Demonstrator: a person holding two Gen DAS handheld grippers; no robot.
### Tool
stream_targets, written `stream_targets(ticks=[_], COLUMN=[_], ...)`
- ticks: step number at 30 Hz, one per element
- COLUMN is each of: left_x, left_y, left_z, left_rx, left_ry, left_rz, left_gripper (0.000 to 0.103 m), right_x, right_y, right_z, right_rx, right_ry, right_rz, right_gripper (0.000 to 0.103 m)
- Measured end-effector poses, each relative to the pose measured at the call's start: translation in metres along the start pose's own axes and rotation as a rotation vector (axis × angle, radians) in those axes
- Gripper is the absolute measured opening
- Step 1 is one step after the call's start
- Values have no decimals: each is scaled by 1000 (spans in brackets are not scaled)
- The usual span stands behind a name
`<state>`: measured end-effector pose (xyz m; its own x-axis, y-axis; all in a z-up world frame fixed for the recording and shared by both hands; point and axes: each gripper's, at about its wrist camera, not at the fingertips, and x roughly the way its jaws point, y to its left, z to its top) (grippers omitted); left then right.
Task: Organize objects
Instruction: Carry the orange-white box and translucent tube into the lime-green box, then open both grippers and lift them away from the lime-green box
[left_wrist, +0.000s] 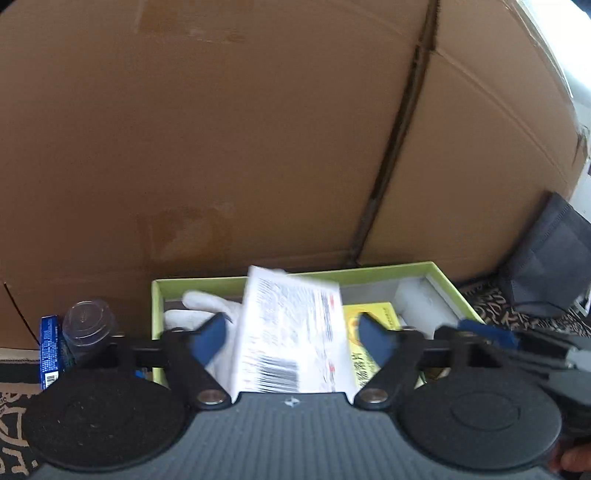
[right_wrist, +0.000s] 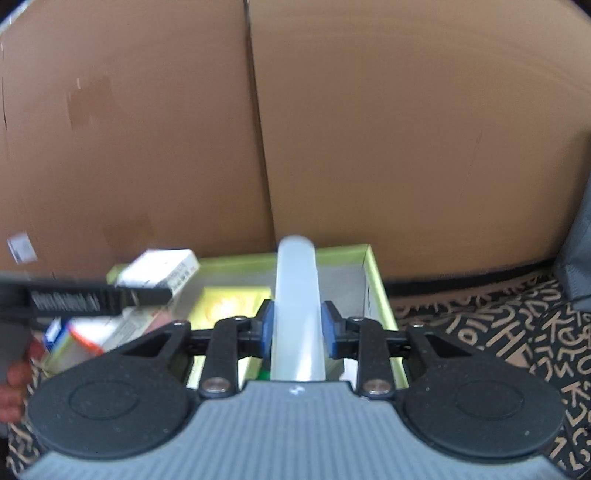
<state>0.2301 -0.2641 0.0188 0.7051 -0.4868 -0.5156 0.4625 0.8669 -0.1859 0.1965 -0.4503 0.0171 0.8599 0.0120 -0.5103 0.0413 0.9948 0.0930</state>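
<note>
My left gripper (left_wrist: 291, 339) hangs open over a green-rimmed tray (left_wrist: 388, 269). A white printed box with a barcode (left_wrist: 291, 332) is tilted and blurred between its blue pads (left_wrist: 210, 339), with a gap on each side. The tray holds a white glove (left_wrist: 199, 310), a yellow packet (left_wrist: 384, 314) and a white foam piece (left_wrist: 421, 299). My right gripper (right_wrist: 297, 328) is shut on a translucent white tube (right_wrist: 295, 295) that sticks forward over the tray (right_wrist: 376, 280). In the right wrist view the white box (right_wrist: 159, 273) shows beside the left gripper's black finger (right_wrist: 74, 299).
A big cardboard box (left_wrist: 221, 147) walls off the back. A blue carton (left_wrist: 50, 347) and a clear plastic cup (left_wrist: 88, 325) stand left of the tray. A dark bag (left_wrist: 546, 266) lies at the right on patterned cloth (right_wrist: 498, 332). A hand (right_wrist: 14, 380) shows at the left edge.
</note>
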Motion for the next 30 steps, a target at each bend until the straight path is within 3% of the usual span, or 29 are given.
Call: stream_targets(ticks=[2,5,7,9,13,18,21,24,30], left_x=[-4,-15,-27,-43,-85,-121,-137,-154,-184], left_y=[1,6,10,12,23,43,57,76,121], left_z=[-3,-6,-8,-10,-23,-45,-66,-89,-112], left_rx=[16,11,-6,12,25,28,21,16,-61], left_ry=[-31,-41,-50,-63,-113,-65,15,14,25], left_rz=[30,28,-15,-52,-51,-9,56,107,171], left_gripper=[97,98,98,98,103,103,103,103,103], right_x=[3,-11,-23,-37,-69,-99,-113,-103,-102], right_y=[-2,-6,-9,-10,-1,22,43,78,132], right_z=[-6,-12,-15,-15,-22,-33,-43,-31,-52], right_rx=[-15,-14,-1,1,-12,-16,-49,-81,-140], right_ry=[15,-46,-70,-92,-140,-174,-184,-181,-130], right_rz=[4,2,10,19,22,84,123,170,252], right_gripper=[60,77,86,89,103,103,103,103,103])
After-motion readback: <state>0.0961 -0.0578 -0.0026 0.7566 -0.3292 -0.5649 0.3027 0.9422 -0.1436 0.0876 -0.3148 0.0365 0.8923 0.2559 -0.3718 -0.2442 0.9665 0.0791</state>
